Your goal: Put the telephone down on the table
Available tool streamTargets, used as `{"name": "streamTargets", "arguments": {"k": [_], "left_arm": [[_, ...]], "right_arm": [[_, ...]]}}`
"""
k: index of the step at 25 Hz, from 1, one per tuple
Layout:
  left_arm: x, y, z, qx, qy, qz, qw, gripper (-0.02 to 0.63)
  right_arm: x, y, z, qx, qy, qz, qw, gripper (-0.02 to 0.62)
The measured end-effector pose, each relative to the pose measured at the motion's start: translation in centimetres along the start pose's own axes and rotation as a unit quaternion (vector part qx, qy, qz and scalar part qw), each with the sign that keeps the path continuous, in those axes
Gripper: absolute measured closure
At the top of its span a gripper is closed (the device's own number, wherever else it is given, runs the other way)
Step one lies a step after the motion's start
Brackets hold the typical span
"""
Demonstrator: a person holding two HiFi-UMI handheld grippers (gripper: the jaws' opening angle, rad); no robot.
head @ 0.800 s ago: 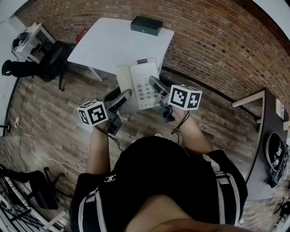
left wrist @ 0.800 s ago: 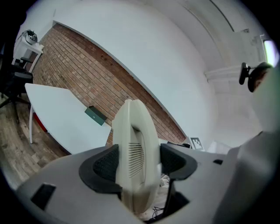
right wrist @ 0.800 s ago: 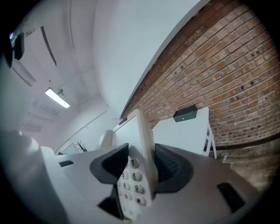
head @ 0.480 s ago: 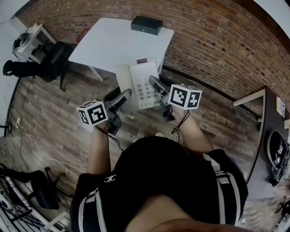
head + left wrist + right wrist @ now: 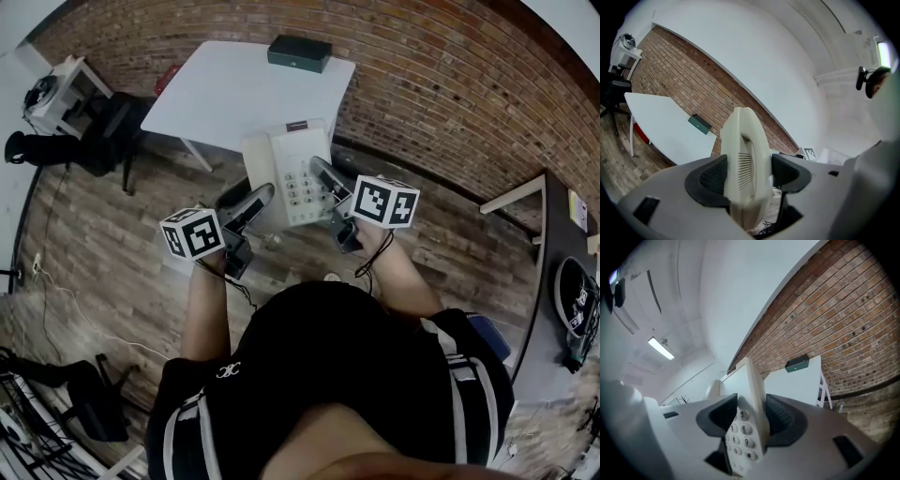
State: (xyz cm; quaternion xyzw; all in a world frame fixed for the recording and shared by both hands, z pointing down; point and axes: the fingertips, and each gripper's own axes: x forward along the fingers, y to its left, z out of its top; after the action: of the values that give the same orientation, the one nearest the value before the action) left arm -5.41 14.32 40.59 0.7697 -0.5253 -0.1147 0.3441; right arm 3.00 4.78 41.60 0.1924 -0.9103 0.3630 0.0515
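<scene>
A cream desk telephone (image 5: 292, 173) hangs in the air between my two grippers, above the wooden floor and just short of the white table (image 5: 225, 89). My left gripper (image 5: 255, 199) is shut on its handset side; in the left gripper view the ribbed handset (image 5: 745, 154) fills the gap between the black pads (image 5: 710, 176). My right gripper (image 5: 323, 178) is shut on the keypad edge, and the number keys (image 5: 740, 432) show beside its pads (image 5: 780, 416). The telephone is clear of the table.
A dark green box (image 5: 299, 52) lies at the table's far edge, near the brick wall (image 5: 441, 84). A black chair (image 5: 103, 131) and a small white shelf (image 5: 56, 80) stand at the left. A dark desk (image 5: 562, 281) is at the right.
</scene>
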Motion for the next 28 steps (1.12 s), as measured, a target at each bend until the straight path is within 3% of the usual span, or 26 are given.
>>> {"name": "streamTargets", "arguments": {"k": [14,28], "left_arm": [[-5.0,1.2,-1.0,0.015,0.021,-0.035,0.999,0.309],[-4.3,2.6,0.6,0.021,0.018,-0.044,0.9986,0.31]], "right_arm": [[-0.1,4.3,-3.6,-0.006,-0.041,-0.028,0.999,0.42],[1.5,4.0,-2.4,-0.013,-0.053,-0.036,0.998,0.42]]}}
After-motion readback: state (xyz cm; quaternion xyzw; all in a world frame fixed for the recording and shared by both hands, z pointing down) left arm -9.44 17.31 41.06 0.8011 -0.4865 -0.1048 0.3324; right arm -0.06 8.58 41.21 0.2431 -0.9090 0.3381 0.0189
